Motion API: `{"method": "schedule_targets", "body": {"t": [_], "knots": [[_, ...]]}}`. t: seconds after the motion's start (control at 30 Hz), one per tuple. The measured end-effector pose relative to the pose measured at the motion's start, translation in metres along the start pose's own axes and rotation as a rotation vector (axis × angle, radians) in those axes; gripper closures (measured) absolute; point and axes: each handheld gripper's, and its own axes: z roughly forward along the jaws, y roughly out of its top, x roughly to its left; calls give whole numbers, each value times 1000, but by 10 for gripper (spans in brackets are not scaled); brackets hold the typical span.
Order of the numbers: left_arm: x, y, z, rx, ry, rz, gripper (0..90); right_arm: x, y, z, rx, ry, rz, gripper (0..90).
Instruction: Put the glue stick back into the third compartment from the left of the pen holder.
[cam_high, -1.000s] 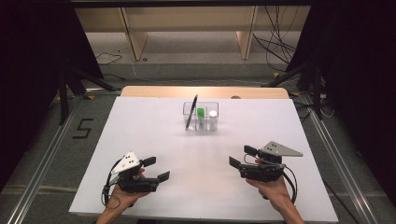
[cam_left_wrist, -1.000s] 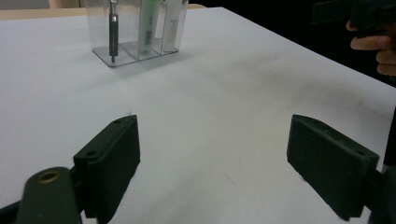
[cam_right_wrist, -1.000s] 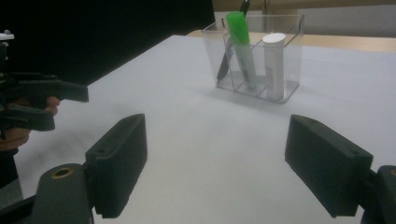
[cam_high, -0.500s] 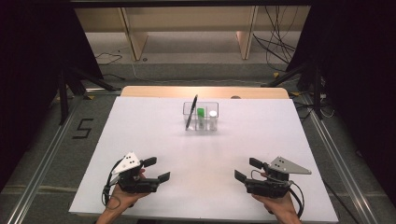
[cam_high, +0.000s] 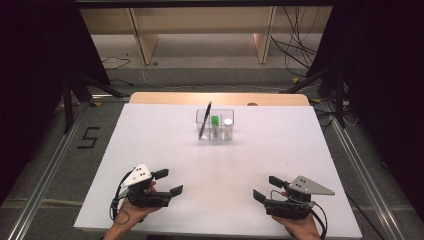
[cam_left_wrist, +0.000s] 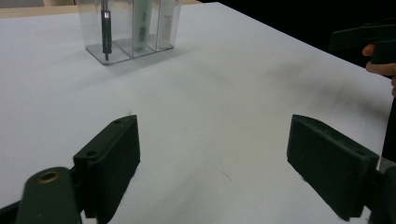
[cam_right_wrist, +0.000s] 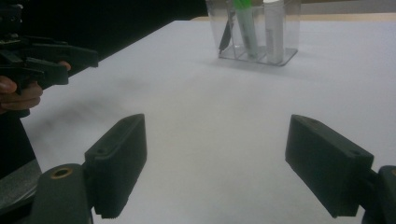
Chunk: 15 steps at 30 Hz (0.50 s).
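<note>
Near edge: your left gripper (cam_high: 170, 182) rests low over the white tabletop (cam_high: 165, 135), fingers (cam_left_wrist: 109, 163) spread wide and holding nothing. Your right gripper (cam_high: 267, 188) sits opposite, well apart from it, fingers (cam_right_wrist: 116, 161) equally wide and empty. Far centre: a clear three-compartment holder (cam_high: 215, 125) stands upright near the tabletop's far edge. Its left compartment carries a tilted black pen (cam_high: 205, 119), the middle a green-capped marker (cam_high: 215, 121), the right a white-capped tube (cam_high: 228, 123).
</note>
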Motion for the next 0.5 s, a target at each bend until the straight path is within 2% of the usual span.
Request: {"method": "schedule_targets", "body": {"t": [0.5], "knots": [[0, 0, 1, 3, -1, 4, 171, -1, -1, 0, -3, -6, 3, 216]]}}
